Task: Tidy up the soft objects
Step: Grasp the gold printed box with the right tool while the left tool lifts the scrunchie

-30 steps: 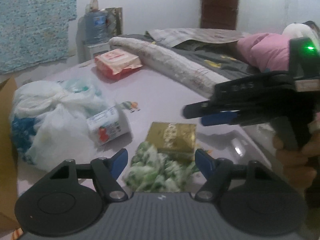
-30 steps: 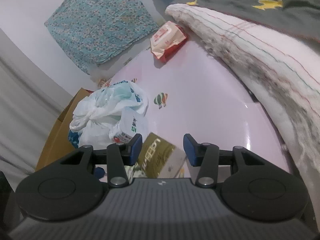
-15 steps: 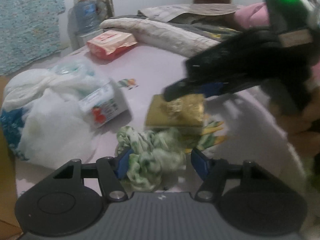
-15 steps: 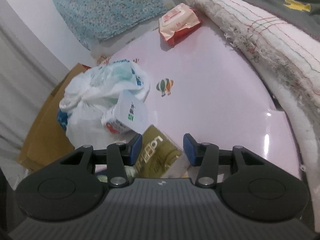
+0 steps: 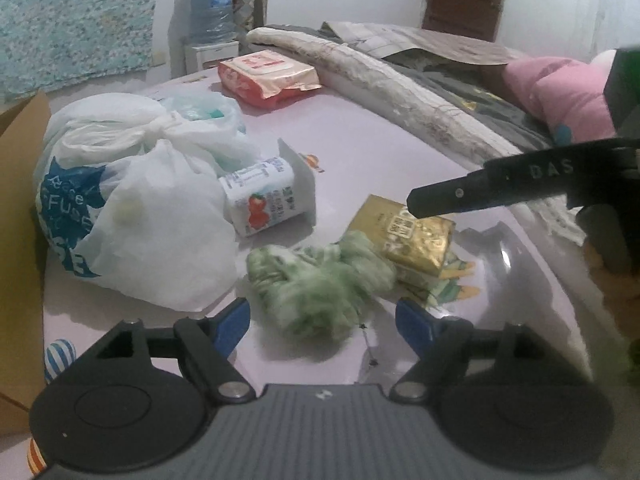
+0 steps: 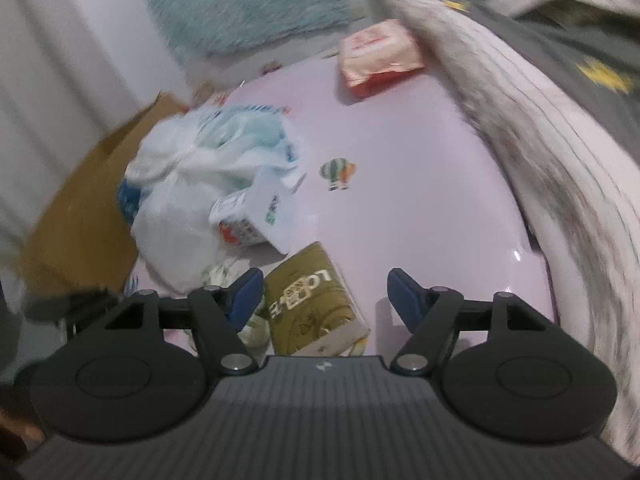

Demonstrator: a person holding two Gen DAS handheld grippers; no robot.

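Note:
A crumpled green-and-white cloth [image 5: 320, 284] lies on the pink sheet [image 5: 380, 152], just ahead of my left gripper [image 5: 324, 320]. Its jaws are opening and the pads do not touch the cloth. Behind the cloth rests a gold tissue pack [image 5: 416, 236], which also lies between the jaws of my right gripper [image 6: 326, 294]. Those jaws are opening too, and the right pad stands well off the gold tissue pack [image 6: 312, 304]. From the right edge of the left wrist view, one black finger [image 5: 480, 188] of the right gripper reaches over the gold pack.
A knotted white plastic bag [image 5: 132, 208] and a white strawberry-print tissue pack [image 5: 264, 200] sit on the left. A red wipes pack [image 5: 268, 74] lies farther back. A rolled blanket [image 5: 400, 92] and pink cushion [image 5: 560, 92] line the right. A cardboard box [image 5: 20, 200] borders the left.
Both grippers' jaws have widened. The green cloth now lies farther ahead of the left fingertips. The right gripper has rolled and drawn back to the right over the gold pack.

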